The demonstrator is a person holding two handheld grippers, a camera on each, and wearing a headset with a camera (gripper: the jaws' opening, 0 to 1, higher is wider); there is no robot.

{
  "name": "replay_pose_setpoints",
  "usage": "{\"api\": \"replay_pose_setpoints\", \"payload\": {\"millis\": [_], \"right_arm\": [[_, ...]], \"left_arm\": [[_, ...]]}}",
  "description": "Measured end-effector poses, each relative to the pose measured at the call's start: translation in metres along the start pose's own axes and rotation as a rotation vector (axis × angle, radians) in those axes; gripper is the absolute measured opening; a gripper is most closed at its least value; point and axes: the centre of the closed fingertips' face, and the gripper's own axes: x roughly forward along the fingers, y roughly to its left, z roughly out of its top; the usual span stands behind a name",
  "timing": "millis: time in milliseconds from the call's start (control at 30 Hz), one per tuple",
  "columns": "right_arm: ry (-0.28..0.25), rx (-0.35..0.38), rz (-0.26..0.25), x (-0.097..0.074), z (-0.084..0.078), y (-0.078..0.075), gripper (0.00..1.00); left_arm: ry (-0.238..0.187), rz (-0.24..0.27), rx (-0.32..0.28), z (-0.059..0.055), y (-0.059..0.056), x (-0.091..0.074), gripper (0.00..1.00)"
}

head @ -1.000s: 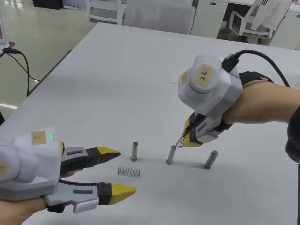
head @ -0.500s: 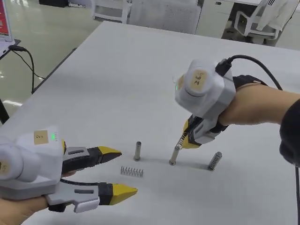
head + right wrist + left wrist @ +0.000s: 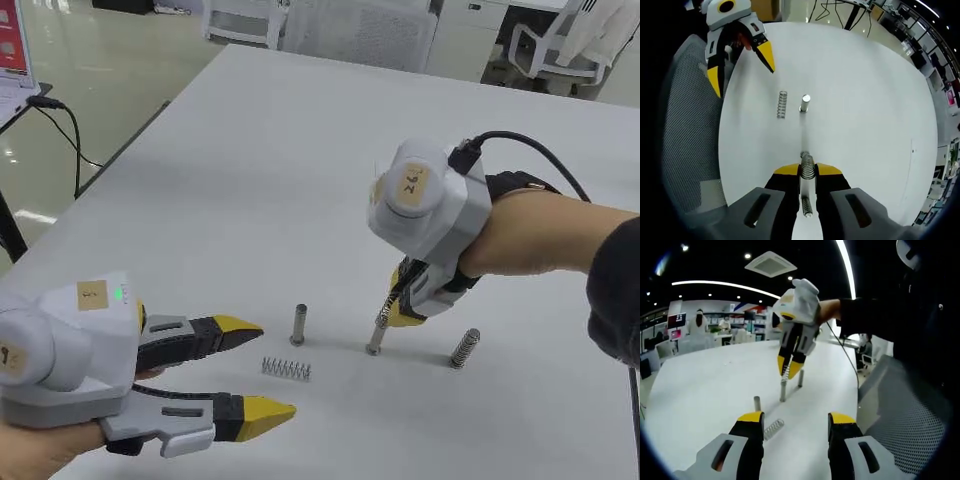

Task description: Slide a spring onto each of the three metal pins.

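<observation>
Right gripper (image 3: 807,171) pinches a spring (image 3: 808,164) between its jaws; left gripper (image 3: 270,369) gapes empty.

Tan label (image 3: 412,185) on right gripper (image 3: 400,318) — handwritten, seemingly "26"; small sticker (image 3: 92,294) on left gripper (image 3: 270,370) unreadable.

Head view looks down on white table (image 3: 250,170); gripper views face each other, close, across loose spring (image 3: 286,368).

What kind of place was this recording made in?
Probably an open-plan office or lab workspace: a large white table, mesh-backed office chairs beyond it, and a ceiling air vent with strip lights overhead.
</observation>
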Motion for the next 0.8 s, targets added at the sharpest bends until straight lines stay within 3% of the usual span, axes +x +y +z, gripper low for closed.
{"api": "replay_pose_setpoints", "payload": {"millis": [300, 800], "right_arm": [[0.026, 0.016, 0.031, 0.014, -0.005, 0.002, 0.08], [0.051, 0.033, 0.041, 0.039, -0.010, 0.006, 0.08]], "left_arm": [[0.001, 0.003, -0.004, -0.001, 0.001, 0.000, 0.46], [0.000, 0.010, -0.008, -0.002, 0.002, -0.001, 0.46]]}}
